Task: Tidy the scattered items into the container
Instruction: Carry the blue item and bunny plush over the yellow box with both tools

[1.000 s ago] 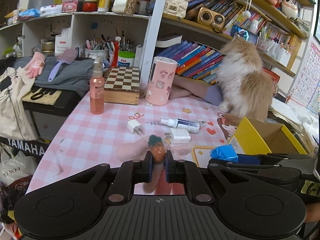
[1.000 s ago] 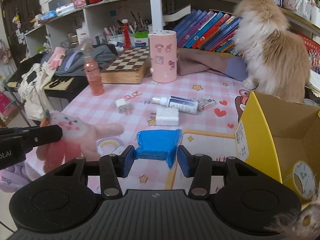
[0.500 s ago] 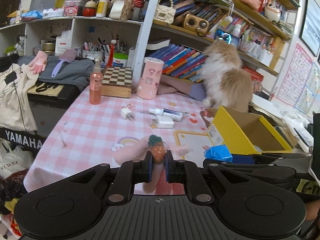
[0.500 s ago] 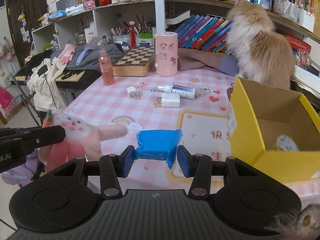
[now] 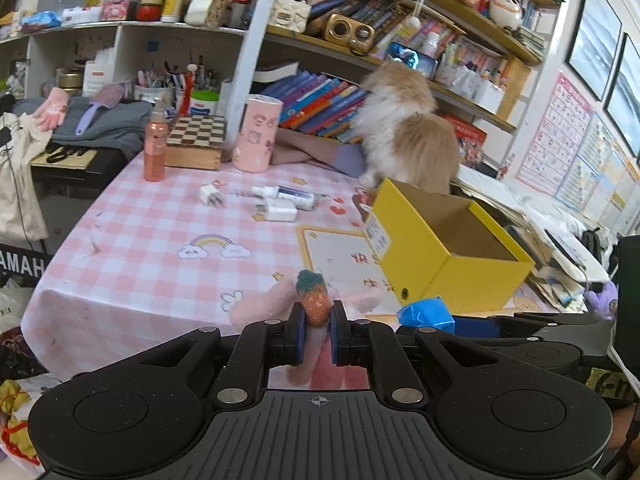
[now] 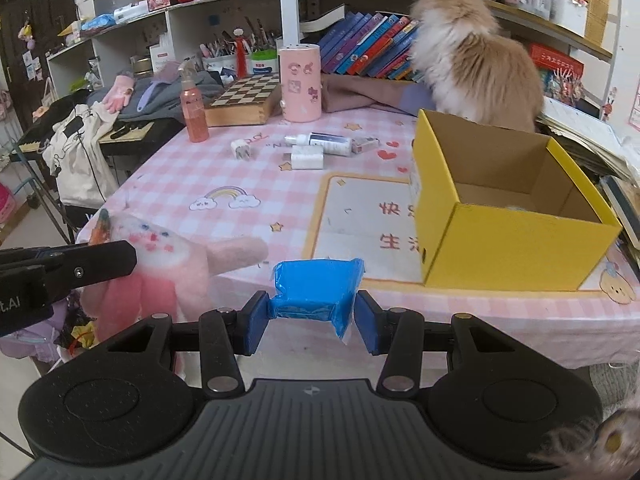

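My left gripper [image 5: 315,334] is clamped tight on a pink plush rabbit [image 6: 168,264] with a small orange felt carrot [image 5: 314,300] at its head; the toy hangs off the near edge of the table [image 5: 152,248], its ears spread to both sides of the fingers. My right gripper [image 6: 310,320] is closed partway on a blue plastic-wrapped packet [image 6: 316,288], pads pressing its two ends, also just off the near edge.

The yellow cardboard box [image 6: 508,236] stands open on the right side of the pink checked tablecloth, close to the near edge; I can see little of its floor. Behind it, at the far right corner, a fluffy cream-and-tan cat [image 6: 468,56] sits facing the bookshelf.

Near the middle of the table, toward the far edge, lie a white charger plug [image 6: 240,149], a white rectangular adapter [image 6: 306,159] and a white-and-dark tube [image 6: 324,142], the last two touching. Along the far edge stand a pink spray bottle [image 6: 193,106], a wooden chess box [image 6: 244,100] and a pink cylindrical canister [image 6: 300,82].
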Demonstrator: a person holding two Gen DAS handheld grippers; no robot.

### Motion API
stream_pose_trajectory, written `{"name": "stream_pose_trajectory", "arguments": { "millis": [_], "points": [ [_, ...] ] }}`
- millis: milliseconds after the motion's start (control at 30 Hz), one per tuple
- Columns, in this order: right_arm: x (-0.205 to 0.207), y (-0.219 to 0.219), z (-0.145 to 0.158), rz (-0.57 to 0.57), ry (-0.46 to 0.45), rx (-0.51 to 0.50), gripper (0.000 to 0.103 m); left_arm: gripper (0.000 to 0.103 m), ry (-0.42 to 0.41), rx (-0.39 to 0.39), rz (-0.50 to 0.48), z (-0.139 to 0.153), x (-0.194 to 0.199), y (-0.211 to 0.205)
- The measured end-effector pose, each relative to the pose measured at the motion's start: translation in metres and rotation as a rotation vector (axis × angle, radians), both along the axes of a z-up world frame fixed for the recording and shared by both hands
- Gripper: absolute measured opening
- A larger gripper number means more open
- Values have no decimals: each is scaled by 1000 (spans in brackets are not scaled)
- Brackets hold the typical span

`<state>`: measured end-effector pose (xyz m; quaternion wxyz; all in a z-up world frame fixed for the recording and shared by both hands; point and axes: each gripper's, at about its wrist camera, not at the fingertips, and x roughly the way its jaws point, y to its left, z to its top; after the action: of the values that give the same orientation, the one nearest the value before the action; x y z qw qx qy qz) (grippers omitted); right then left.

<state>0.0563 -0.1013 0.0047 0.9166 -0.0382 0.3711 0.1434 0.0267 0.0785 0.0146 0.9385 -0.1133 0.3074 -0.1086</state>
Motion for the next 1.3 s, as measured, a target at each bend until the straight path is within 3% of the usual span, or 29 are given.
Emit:
{"name": "stream_pose_trajectory", "arguments": {
  "millis": [400,1300],
  "points": [
    [-18,-39,-12,-124,75,5,44,10,60,10,-134,-9,4,-36],
    [-29,-132,-17,-390,96,3,44,11,81,26,-411,-13,41,-132]
  ]
}}
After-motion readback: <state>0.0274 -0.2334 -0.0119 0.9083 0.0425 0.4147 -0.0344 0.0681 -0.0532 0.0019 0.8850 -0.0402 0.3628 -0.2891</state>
